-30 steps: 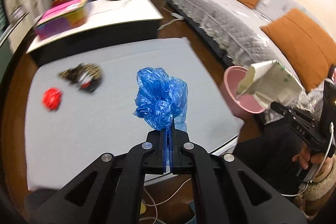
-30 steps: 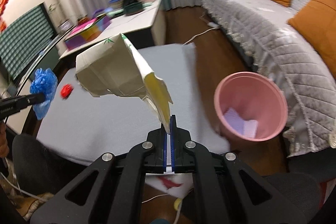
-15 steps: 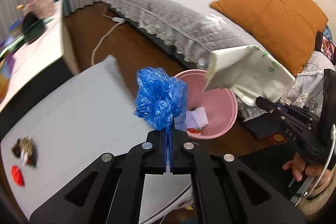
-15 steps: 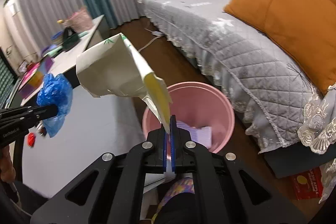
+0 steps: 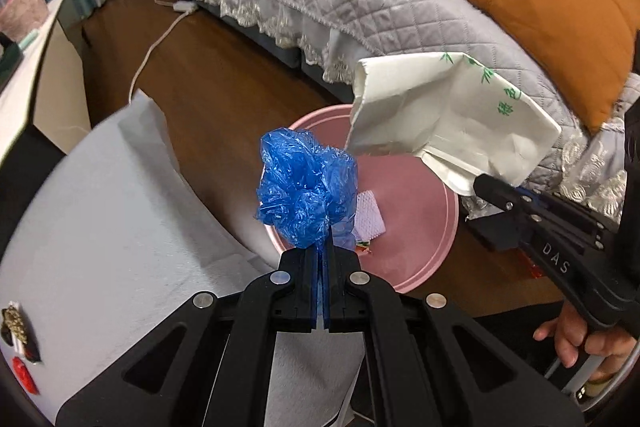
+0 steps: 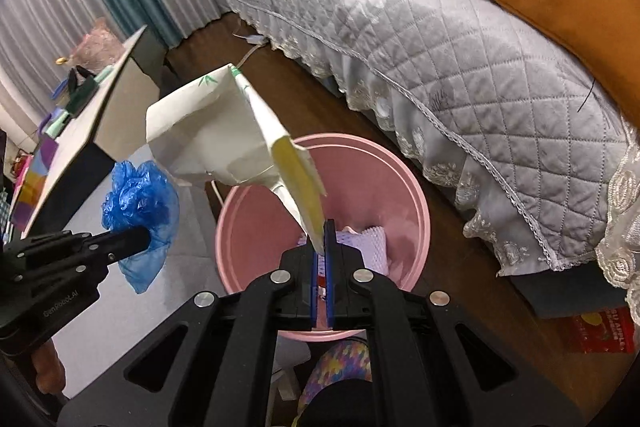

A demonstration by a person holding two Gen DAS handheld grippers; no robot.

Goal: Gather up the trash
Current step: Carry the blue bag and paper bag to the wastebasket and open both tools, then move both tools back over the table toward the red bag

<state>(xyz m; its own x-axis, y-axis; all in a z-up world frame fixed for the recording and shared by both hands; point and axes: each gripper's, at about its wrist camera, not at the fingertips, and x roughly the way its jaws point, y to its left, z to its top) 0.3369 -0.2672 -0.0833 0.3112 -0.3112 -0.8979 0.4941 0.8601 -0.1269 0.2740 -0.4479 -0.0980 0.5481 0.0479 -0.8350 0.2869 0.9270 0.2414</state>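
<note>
Change: bin [image 5: 444,251] was off to the right a second ago; now it fills the middle of both views, so both loads are near the drop
Left hand-held gripper [image 5: 323,247]: clamped on blue bag [image 5: 308,195], centre frame, over the bin's near rim
Right hand-held gripper [image 6: 320,251]: clamped on paper wrapper [image 6: 224,139], above the bin mouth
Wrapper axis: long side runs from the jaws up-left, open end toward upper left
Tabletop [image 5: 100,227]: scraps remain lower left

Soft indoor light, fisheye bending, dark corners, sharp.
</note>
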